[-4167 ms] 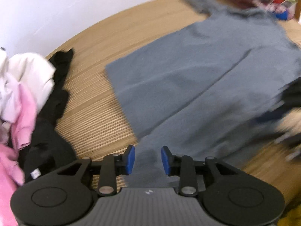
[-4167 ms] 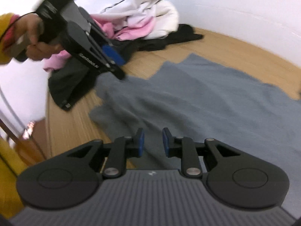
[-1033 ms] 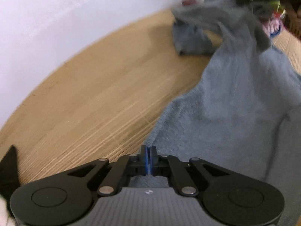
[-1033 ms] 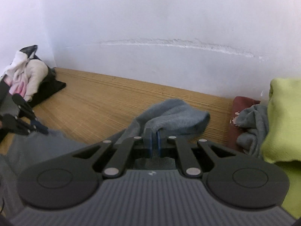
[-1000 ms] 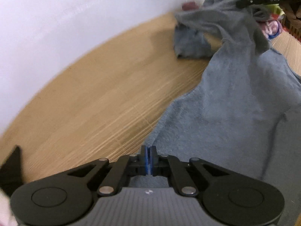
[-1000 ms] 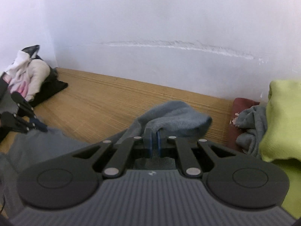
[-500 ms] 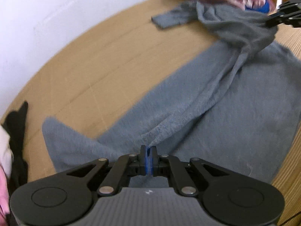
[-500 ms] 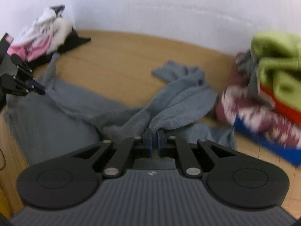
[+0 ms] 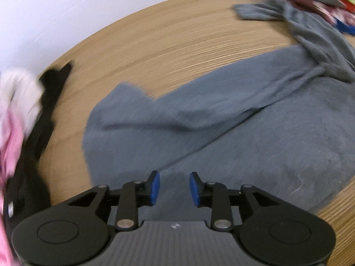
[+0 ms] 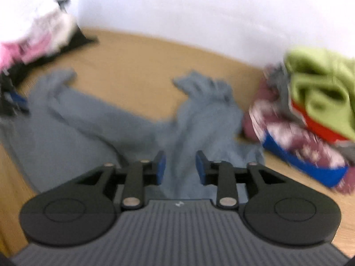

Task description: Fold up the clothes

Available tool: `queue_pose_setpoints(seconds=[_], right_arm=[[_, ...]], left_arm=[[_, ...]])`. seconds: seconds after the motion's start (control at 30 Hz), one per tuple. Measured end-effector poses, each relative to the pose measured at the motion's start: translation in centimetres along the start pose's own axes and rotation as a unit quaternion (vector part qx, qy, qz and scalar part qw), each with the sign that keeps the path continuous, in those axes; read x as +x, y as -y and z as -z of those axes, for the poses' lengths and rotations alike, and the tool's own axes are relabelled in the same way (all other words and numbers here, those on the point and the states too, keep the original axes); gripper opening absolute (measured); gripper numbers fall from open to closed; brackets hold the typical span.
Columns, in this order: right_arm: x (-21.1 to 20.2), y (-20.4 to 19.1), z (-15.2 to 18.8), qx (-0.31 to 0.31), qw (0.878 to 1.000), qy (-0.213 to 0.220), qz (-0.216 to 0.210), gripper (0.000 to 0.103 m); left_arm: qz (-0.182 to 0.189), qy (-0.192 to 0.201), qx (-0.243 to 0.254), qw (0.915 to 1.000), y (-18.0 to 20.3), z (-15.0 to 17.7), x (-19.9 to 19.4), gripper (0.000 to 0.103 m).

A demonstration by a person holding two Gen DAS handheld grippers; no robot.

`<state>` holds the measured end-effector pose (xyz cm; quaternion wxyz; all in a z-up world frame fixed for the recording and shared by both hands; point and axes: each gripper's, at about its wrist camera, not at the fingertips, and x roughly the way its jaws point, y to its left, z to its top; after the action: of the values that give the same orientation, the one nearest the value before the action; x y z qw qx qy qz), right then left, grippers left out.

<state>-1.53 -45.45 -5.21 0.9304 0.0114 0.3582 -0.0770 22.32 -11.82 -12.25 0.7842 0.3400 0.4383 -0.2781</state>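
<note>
Releasing: both my jaws just spread, left gripper (image 9: 172,186) and right gripper (image 10: 180,168) above grey shirt (image 9: 255,137) on wooden table (image 9: 177,44), cloth between pads, unpinched. Risk: bunched sleeve (image 10: 206,102) skewing fold; pads snagging fabric.

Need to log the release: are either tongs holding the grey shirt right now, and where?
Nothing is held. Both the left tongs and right tongs have just been opening; the grey shirt lies under them, pads clear of it.

Bright, even daylight, soft shadows. Fisheye bends the edges. Right view heavily motion-blurred; left view smeared at the left edge, wall (image 9: 66,17) blown out.
</note>
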Motion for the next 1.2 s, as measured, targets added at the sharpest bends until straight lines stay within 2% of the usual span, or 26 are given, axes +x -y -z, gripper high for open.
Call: queue_pose_setpoints(seconds=[0.03, 0.1, 0.2, 0.3, 0.47, 0.57, 0.6, 0.63, 0.67, 0.7, 0.77, 0.8, 0.9, 0.97, 1.07, 1.17, 1.2], right_arm=[[0.1, -0.6, -0.9, 0.004, 1.0, 0.011, -0.029, 0.048], [1.7, -2.6, -2.8, 0.03, 0.995, 0.025, -0.086, 0.049], [6.9, -7.1, -5.4, 0.107, 0.976, 0.015, -0.188, 0.05], [13.7, -13.2, -8.3, 0.122, 0.962, -0.012, -0.244, 0.05], [23.7, -20.6, -11.8, 0.133, 0.955, -0.072, -0.257, 0.049], [27.3, -21.6, -12.7, 0.179, 0.945, -0.096, -0.258, 0.049], [28.4, -21.8, -13.0, 0.195, 0.941, -0.101, -0.258, 0.045], [28.4, -22.2, -13.3, 0.195, 0.942, -0.093, -0.259, 0.028], [28.3, -22.6, -13.6, 0.194, 0.942, -0.084, -0.26, 0.016], [27.3, -23.3, -13.8, 0.175, 0.945, -0.065, -0.269, 0.009], [25.0, -24.6, -14.3, 0.136, 0.947, -0.026, -0.288, 0.008], [24.0, -25.8, -14.5, 0.106, 0.947, -0.021, -0.303, 0.008], [21.6, -30.0, -13.8, -0.005, 0.941, -0.048, -0.334, 0.011], [21.0, -32.7, -12.4, -0.089, 0.942, -0.075, -0.316, 0.013], [20.6, -34.2, -10.7, -0.115, 0.948, -0.085, -0.286, 0.016], [18.6, -32.4, -10.6, -0.051, 0.957, -0.055, -0.28, 0.027], [17.9, -31.6, -10.6, -0.034, 0.958, -0.044, -0.282, 0.035]], left_arm=[[-0.005, -0.005, -0.018, 0.9998, -0.5, 0.4, 0.1, 0.033], [-0.004, -0.008, -0.048, 0.9988, -2.0, 1.5, -0.2, 0.033], [0.016, -0.011, -0.084, 0.9963, -3.7, 2.9, 0.3, 0.035], [0.036, -0.012, -0.084, 0.9957, -4.9, 3.8, 1.3, 0.035], [0.084, -0.003, -0.087, 0.9926, -6.2, 4.9, 2.3, 0.037], [0.111, 0.005, -0.081, 0.9905, -6.5, 5.5, 2.4, 0.038], [0.123, 0.009, -0.079, 0.9891, -6.8, 5.8, 2.3, 0.038], [0.136, 0.013, -0.082, 0.9873, -7.2, 6.2, 2.1, 0.038], [0.145, 0.017, -0.089, 0.9853, -7.7, 6.3, 2.1, 0.039], [0.154, 0.02, -0.096, 0.9833, -8.3, 6.5, 2.1, 0.039], [0.168, 0.024, -0.117, 0.9785, -9.7, 7.3, 1.9, 0.039], [0.171, 0.024, -0.125, 0.9769, -10.3, 7.7, 1.9, 0.039], [0.175, 0.023, -0.136, 0.9748, -11.6, 9.0, 2.0, 0.039], [0.183, 0.026, -0.139, 0.9728, -12.0, 9.5, 1.8, 0.038], [0.183, 0.033, -0.134, 0.9735, -12.1, 9.4, 1.3, 0.038], [0.172, 0.054, -0.12, 0.9763, -12.4, 9.0, 0.0, 0.04], [0.171, 0.059, -0.119, 0.9762, -12.7, 8.9, -0.7, 0.04]])
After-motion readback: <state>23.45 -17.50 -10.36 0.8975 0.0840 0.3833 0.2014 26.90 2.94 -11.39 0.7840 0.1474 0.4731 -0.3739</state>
